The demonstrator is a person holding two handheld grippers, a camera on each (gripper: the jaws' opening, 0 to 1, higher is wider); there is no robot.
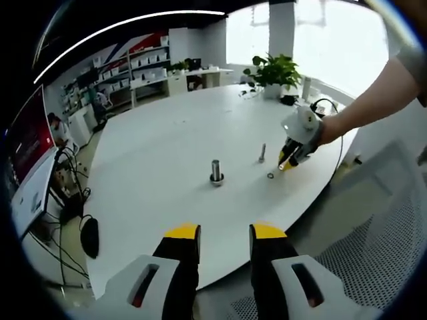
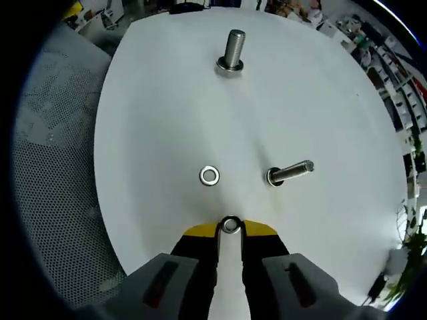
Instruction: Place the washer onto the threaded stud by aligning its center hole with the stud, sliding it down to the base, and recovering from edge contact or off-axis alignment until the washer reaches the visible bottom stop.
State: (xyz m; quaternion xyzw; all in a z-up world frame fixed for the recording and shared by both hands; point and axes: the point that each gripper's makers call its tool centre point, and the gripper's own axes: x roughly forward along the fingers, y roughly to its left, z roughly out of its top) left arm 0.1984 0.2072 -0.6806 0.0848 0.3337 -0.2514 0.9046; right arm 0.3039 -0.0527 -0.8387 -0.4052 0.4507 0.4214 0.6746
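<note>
Left gripper view: we look from off the table (image 1: 160,147) edge, well back, across its top toward the windows. Right gripper view: we sit close above the table (image 2: 167,100), facing down across it. Shared: large stud (image 1: 216,171) (image 2: 231,50), small stud (image 1: 262,153) (image 2: 291,172).

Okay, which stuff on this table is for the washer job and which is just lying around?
For the job:
- washer gripped in the right gripper
- small threaded stud
- loose washer on the table

Lying about:
- large stud, probably
- potted plant
- cables off the table edge
</note>
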